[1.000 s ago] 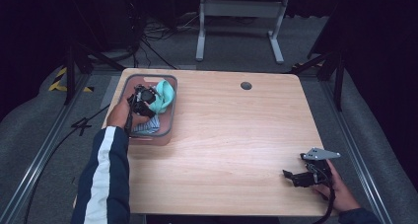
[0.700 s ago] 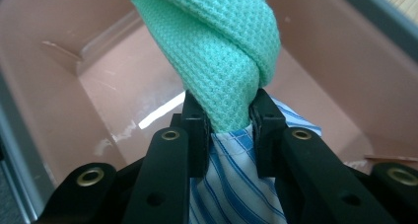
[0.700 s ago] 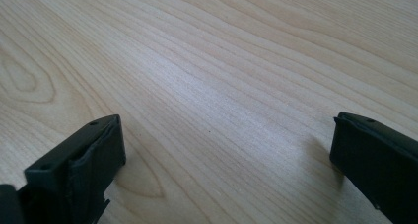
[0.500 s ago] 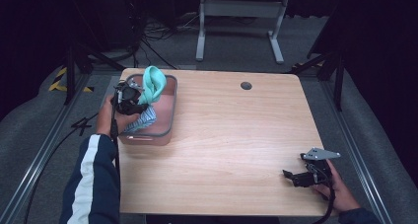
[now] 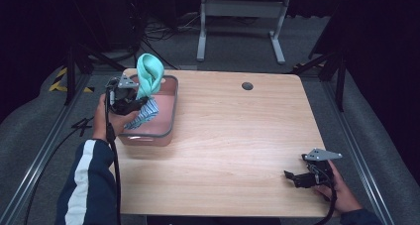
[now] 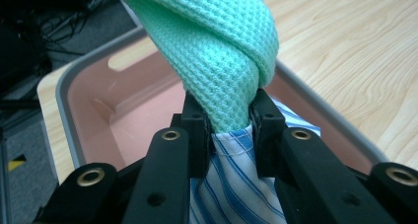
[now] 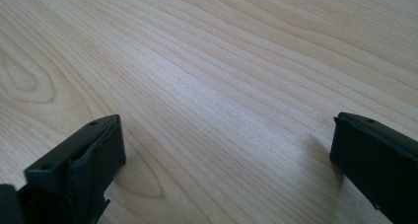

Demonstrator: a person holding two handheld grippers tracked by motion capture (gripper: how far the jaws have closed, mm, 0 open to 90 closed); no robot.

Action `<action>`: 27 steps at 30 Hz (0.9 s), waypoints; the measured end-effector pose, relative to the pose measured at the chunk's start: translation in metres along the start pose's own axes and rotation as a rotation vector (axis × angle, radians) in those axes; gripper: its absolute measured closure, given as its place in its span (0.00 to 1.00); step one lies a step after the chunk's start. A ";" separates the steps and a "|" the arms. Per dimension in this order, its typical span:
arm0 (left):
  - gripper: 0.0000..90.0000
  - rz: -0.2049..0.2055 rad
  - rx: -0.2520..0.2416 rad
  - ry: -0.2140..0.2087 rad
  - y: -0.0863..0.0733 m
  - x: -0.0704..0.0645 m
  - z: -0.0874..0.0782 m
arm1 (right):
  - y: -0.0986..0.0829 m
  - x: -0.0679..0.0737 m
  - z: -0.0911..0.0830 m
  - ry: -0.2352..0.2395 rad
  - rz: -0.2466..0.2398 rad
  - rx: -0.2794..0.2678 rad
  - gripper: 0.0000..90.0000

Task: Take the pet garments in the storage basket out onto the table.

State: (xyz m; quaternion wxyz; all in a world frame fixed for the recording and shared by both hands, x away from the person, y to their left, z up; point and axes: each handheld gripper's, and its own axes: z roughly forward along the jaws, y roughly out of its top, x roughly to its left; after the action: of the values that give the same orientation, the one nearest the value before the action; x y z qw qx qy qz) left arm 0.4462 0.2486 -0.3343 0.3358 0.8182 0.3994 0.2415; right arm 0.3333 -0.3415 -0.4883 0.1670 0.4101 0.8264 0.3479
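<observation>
Mint cloth (image 6: 222, 51) pinched in left gripper (image 6: 224, 118) jaws, raised above pink bin (image 5: 166, 117) at surface's left edge; striped cloth (image 6: 236, 184) beneath. Right gripper (image 5: 303, 177) idle, jaws wide, resting on surface (image 5: 237, 136).

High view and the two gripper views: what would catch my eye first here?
The mint-green cloth, pinched between the left gripper's jaws and raised above the pink bin at the table's far left corner. A blue-striped cloth lies in the bin beneath it. The right gripper rests open near the table's front right edge.
</observation>
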 end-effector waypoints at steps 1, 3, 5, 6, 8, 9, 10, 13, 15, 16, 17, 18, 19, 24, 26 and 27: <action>0.82 0.002 -0.015 0.000 0.001 -0.001 -0.001 | 0.000 0.000 0.000 0.001 0.002 -0.001 0.01; 0.82 0.012 -0.028 -0.003 0.004 -0.004 -0.005 | 0.000 0.000 0.000 0.001 0.002 -0.001 0.01; 0.82 0.022 -0.041 0.006 0.006 -0.008 -0.009 | 0.000 0.000 0.000 0.000 0.000 0.000 0.01; 0.82 0.032 -0.048 0.003 0.008 -0.010 -0.011 | 0.000 0.000 0.000 0.000 0.001 -0.001 0.01; 0.82 0.047 -0.049 0.001 0.012 -0.015 -0.014 | 0.000 0.000 0.000 0.000 0.000 0.000 0.01; 0.82 0.057 -0.055 -0.003 0.014 -0.017 -0.015 | 0.000 0.000 0.000 0.000 0.001 0.000 0.01; 0.82 0.061 -0.059 -0.010 0.016 -0.019 -0.016 | 0.000 0.000 0.000 0.000 0.000 0.000 0.01; 0.82 0.093 -0.067 -0.016 0.023 -0.025 -0.020 | 0.000 0.000 0.000 0.001 0.001 0.000 0.01; 0.82 0.099 -0.071 -0.034 0.027 -0.031 -0.021 | 0.000 0.000 0.000 0.001 0.002 -0.001 0.01; 0.82 0.107 -0.071 -0.033 0.028 -0.033 -0.021 | 0.000 0.000 0.000 0.000 0.000 0.000 0.01; 0.82 0.106 -0.074 -0.037 0.030 -0.037 -0.021 | 0.000 0.000 0.000 0.001 0.002 -0.001 0.01; 0.82 0.123 -0.076 -0.037 0.032 -0.039 -0.022 | 0.000 0.000 0.000 0.000 0.001 -0.001 0.01; 0.82 0.130 -0.081 -0.042 0.034 -0.042 -0.022 | 0.000 0.000 0.000 0.000 0.000 0.000 0.01; 0.82 0.171 -0.102 -0.068 0.045 -0.057 -0.025 | 0.000 0.000 0.000 0.000 0.001 0.000 0.01; 0.82 0.200 -0.101 -0.076 0.051 -0.066 -0.025 | 0.000 0.000 0.000 0.000 0.000 0.000 0.01; 0.82 0.209 -0.100 -0.082 0.053 -0.069 -0.025 | 0.000 0.000 0.000 0.000 0.000 0.000 0.01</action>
State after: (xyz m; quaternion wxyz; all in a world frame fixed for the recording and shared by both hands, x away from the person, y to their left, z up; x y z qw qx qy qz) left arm 0.4164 0.1772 -0.2870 0.3649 0.8469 0.2853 0.2613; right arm 0.3333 -0.3414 -0.4883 0.1670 0.4102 0.8263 0.3480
